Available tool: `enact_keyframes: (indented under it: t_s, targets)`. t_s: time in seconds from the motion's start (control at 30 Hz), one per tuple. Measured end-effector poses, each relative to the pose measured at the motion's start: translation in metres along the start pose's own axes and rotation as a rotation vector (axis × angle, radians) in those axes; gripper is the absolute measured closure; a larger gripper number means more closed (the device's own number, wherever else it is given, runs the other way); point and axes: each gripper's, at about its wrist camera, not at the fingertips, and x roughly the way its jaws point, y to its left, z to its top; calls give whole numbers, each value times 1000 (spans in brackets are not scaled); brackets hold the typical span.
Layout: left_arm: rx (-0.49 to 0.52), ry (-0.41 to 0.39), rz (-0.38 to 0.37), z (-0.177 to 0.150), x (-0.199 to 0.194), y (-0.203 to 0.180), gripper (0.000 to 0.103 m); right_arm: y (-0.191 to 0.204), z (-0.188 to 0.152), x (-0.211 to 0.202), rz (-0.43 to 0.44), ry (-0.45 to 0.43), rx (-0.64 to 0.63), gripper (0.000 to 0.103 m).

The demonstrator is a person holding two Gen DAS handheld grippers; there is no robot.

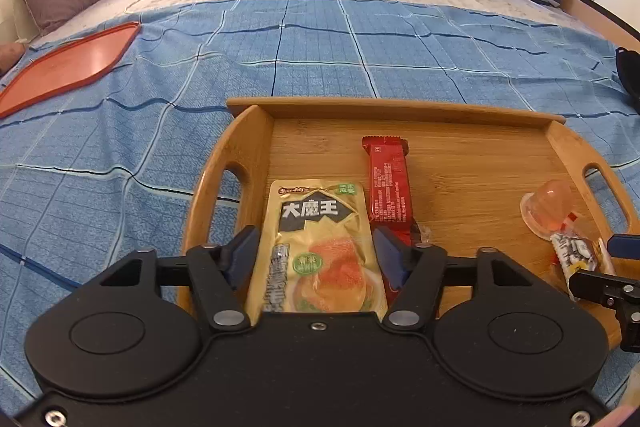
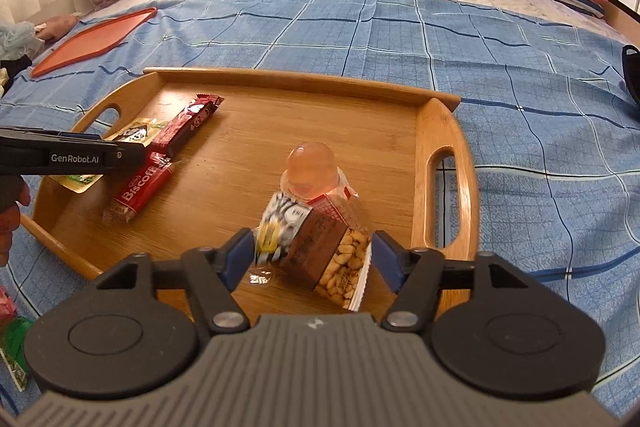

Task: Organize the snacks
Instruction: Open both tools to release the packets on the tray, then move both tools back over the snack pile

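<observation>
A wooden tray (image 2: 444, 131) with cut-out handles is sitting on a blue checked blanket (image 1: 120, 147) spread over a bed. The left gripper (image 1: 316, 251) is hovering low over the tray's left side, its blue pads standing apart on either side of a yellow snack pouch (image 1: 316, 247) that is lying flat on the tray; the pads look clear of it, though the right one is very close. A red wrapped bar (image 1: 390, 187) is lying just beside the pouch. The right gripper (image 2: 312, 259) is hovering over the tray's right side, jaws open, with a peanut packet (image 2: 340, 263) and a small black-and-white wrapped sweet (image 2: 280, 227) lying between them. A pink jelly cup (image 2: 312, 171) is sitting just beyond these. A red Biscoff packet (image 2: 140, 187) is lying towards the left. An orange lid (image 1: 68, 67) is resting on the blanket, well apart from the tray.
</observation>
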Motion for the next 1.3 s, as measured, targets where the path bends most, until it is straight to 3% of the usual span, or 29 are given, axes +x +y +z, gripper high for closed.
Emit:
enact_keyframes:
  t_s: [0.03, 0.37, 0.8, 1.3]
  targets:
    - [1, 0, -1, 0, -2, 0, 28, 1, 0, -2, 2, -3, 2, 25]
    - [16, -37, -22, -11, -53, 1, 21, 11, -3, -35, 14, -64, 2, 15]
    - [54, -105, -60, -44, -150, 0, 20, 28, -29, -101, 21, -145, -29, 12]
    - [63, -160, -109, -121, -221, 0, 18, 29, -91, -159, 4, -241, -83, 2]
